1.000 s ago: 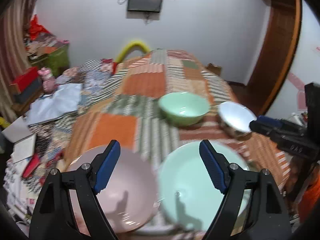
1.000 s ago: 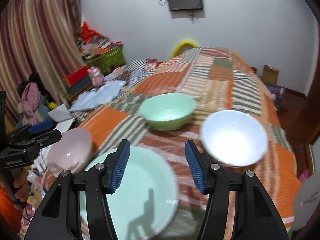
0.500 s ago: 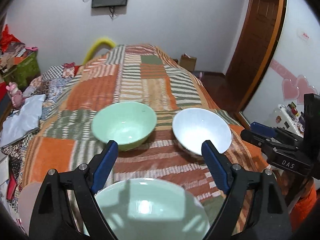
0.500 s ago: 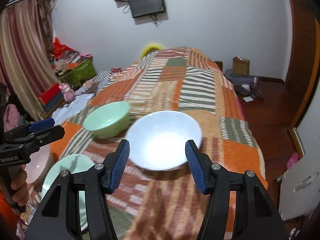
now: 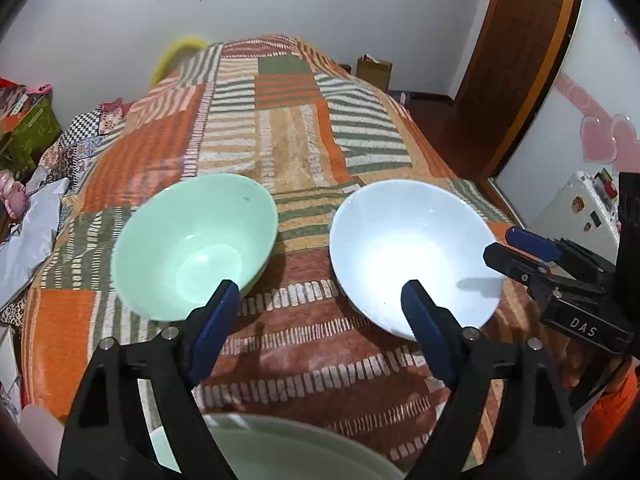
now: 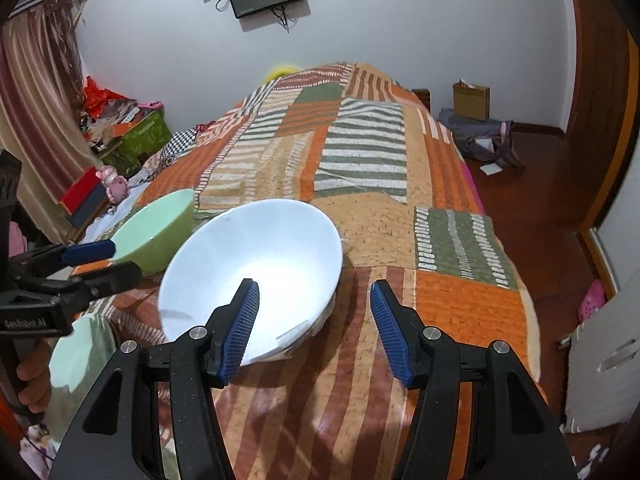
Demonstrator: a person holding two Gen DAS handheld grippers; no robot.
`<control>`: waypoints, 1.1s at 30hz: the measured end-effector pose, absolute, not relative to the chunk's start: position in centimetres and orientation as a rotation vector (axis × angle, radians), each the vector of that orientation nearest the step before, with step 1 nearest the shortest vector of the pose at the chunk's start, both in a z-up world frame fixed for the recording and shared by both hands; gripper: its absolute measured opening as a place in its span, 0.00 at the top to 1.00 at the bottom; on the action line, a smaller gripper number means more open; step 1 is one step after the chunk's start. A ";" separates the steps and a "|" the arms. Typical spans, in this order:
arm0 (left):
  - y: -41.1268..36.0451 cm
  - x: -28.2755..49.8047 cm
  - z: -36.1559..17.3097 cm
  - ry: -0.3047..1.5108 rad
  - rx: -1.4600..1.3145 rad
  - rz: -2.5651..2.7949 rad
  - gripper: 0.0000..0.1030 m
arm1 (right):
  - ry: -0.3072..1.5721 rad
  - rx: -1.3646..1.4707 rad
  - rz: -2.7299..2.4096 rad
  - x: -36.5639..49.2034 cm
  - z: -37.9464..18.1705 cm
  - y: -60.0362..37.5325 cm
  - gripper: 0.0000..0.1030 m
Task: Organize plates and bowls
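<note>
A green bowl [image 5: 192,248] and a white bowl [image 5: 408,252] stand side by side on the patchwork bedspread [image 5: 280,140]. A pale green plate [image 5: 280,452] lies at the near edge, under my left gripper [image 5: 320,320], which is open and empty just short of both bowls. My right gripper [image 6: 312,328] is open and empty; its left finger [image 6: 240,328] overlaps the white bowl [image 6: 248,272] and its right finger is past the rim. The green bowl [image 6: 156,228] and the plate [image 6: 80,356] lie to its left.
The right gripper shows at the right of the left wrist view [image 5: 560,280], beside the white bowl. The left gripper shows at the left of the right wrist view [image 6: 60,280]. A pink plate's edge [image 5: 40,424] peeks in at lower left. Clutter and boxes [image 6: 120,136] stand left of the bed.
Both grippers have moved forward and to the right over the bed. The bowls are now closer and larger. The pink plate has slid nearly out of view. Both stay open.
</note>
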State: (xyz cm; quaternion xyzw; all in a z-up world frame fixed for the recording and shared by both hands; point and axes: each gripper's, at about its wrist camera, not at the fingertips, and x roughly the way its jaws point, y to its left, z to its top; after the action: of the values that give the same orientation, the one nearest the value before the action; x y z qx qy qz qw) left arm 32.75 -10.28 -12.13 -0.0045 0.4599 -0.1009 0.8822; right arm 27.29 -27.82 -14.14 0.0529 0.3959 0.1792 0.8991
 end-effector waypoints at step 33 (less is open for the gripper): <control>-13.1 33.5 -14.2 1.062 -0.002 -0.260 0.77 | 0.867 0.086 0.431 27.0 -13.5 -26.0 0.73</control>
State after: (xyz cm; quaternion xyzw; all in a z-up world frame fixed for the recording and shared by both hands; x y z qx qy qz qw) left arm 33.51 -13.07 -14.24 -0.0009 0.5050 -0.1235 0.8542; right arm 27.02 -25.99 -13.51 0.0414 0.4166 0.2071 0.8842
